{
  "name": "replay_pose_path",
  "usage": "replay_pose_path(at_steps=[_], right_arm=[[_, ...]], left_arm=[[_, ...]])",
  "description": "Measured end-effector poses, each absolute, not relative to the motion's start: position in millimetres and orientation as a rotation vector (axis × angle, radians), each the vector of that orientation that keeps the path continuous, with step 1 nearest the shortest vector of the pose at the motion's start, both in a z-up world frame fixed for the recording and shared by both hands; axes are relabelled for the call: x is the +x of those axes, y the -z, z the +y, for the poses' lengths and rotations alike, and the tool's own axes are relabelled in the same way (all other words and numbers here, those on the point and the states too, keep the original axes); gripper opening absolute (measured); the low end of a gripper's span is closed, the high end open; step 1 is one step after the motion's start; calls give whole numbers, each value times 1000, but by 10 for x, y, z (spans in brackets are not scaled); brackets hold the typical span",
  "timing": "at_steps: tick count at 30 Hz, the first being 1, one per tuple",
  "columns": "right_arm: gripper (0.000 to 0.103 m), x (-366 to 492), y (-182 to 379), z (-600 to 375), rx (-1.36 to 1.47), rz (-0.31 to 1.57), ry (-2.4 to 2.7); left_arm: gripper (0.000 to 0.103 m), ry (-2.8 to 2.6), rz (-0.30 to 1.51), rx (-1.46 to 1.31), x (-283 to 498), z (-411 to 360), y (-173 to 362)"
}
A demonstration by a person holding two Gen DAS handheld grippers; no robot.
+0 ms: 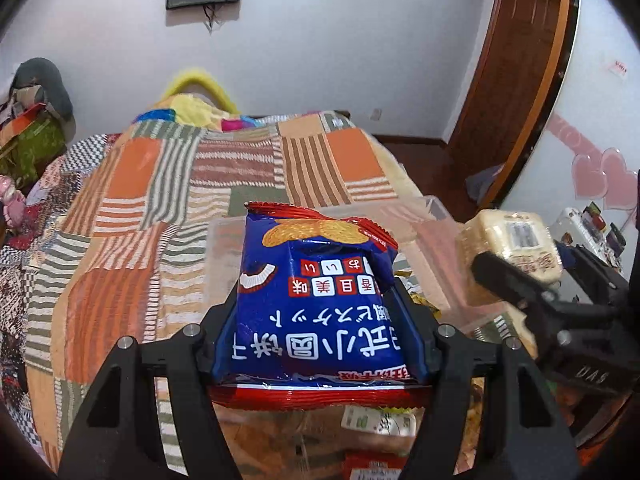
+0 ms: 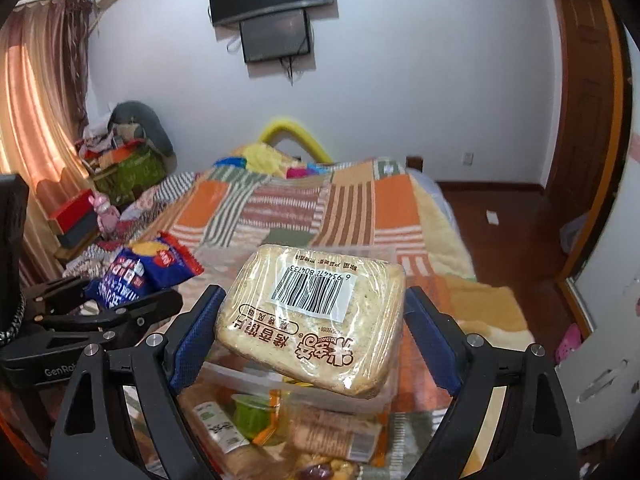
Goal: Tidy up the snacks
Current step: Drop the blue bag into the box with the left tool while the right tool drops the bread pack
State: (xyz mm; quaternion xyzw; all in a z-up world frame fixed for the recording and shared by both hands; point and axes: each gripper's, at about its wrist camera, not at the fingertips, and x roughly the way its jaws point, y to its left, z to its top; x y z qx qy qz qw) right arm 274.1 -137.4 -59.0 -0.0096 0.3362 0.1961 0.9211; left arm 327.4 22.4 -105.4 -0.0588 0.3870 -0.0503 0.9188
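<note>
Left gripper (image 1: 320, 312) is clamped on a blue-and-red biscuit bag (image 1: 316, 304), both fingers pressed into the bag's sides; bag is held in the air above a clear plastic bin (image 1: 434, 204) that sits at the foot of the bed. Print on the bag reads upside down from the left wrist view.

Right gripper (image 2: 310, 320) is closed around a clear-wrapped pack of toasted bread slices (image 2: 312, 320), barcode label facing up, blue finger pads (image 2: 192, 344) against its two ends. Pack is tilted and held above the same bin (image 2: 240, 374), to the right of the biscuit bag (image 2: 148, 268).

Bin contents, seen through the clear wall and from above: a green jelly cup (image 2: 250, 414), a pack with a white label (image 2: 218, 426), more wrapped snacks, partly hidden by the held items and blurred. Can't itemise the rest.

Behind: bed with an orange striped patchwork blanket (image 1: 160, 208), two wall-mounted screens (image 2: 276, 12), wooden door (image 1: 520, 60) on the right.
</note>
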Motion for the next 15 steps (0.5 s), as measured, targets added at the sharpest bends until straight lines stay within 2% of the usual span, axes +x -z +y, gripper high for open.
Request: replay_pose_path(at_steps=[8,15], right_arm=[[88,2906,807,-1324,-60,769,-415],[90,2916,743,-1351,-90,749,-412]], left_arm=[[66,109,870,-132,3564,227,1299],[74,114,838,-109,3488,216,1235]])
